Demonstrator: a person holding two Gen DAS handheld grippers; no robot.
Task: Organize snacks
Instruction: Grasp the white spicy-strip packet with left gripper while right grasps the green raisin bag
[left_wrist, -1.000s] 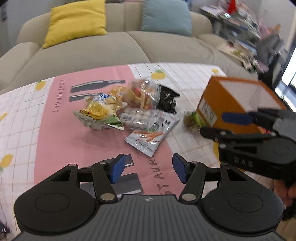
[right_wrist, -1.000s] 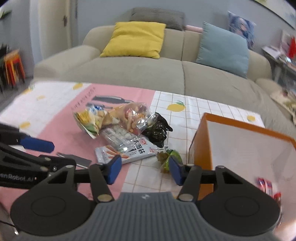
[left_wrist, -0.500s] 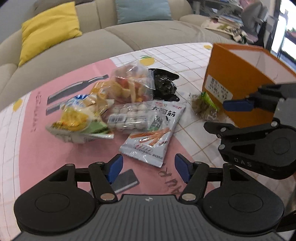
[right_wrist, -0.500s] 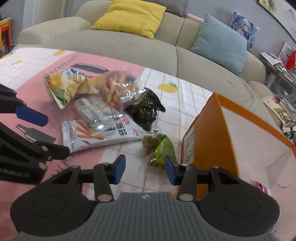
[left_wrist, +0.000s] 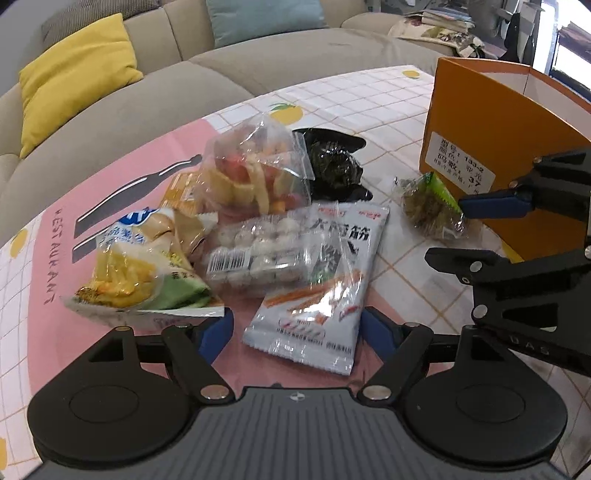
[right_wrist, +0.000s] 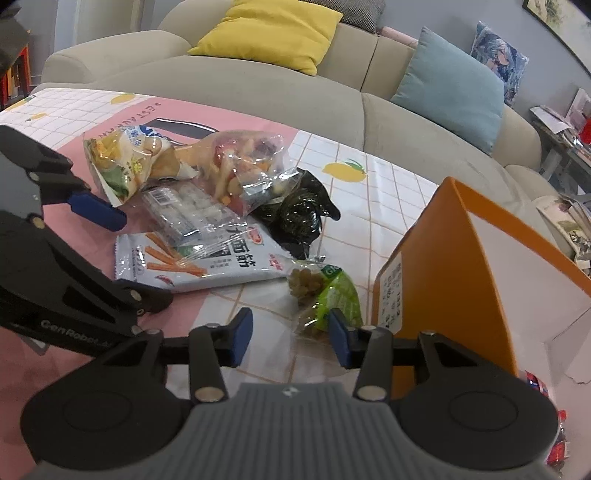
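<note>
Straddling the near end of a white spicy-strip packet, the left gripper opens its jaws wide, pads clear of the wrapper on both sides. Low in the right wrist view, the right gripper is closing, its right pad at the edge of a small green snack bag, nothing clamped. That bag lies just beside the orange box, with bare tablecloth beyond. Both grippers sit lower and nearer the snack pile than a second ago.

beige sofa, yellow cushion, blue cushion, patterned pink-and-white tablecloth
</note>
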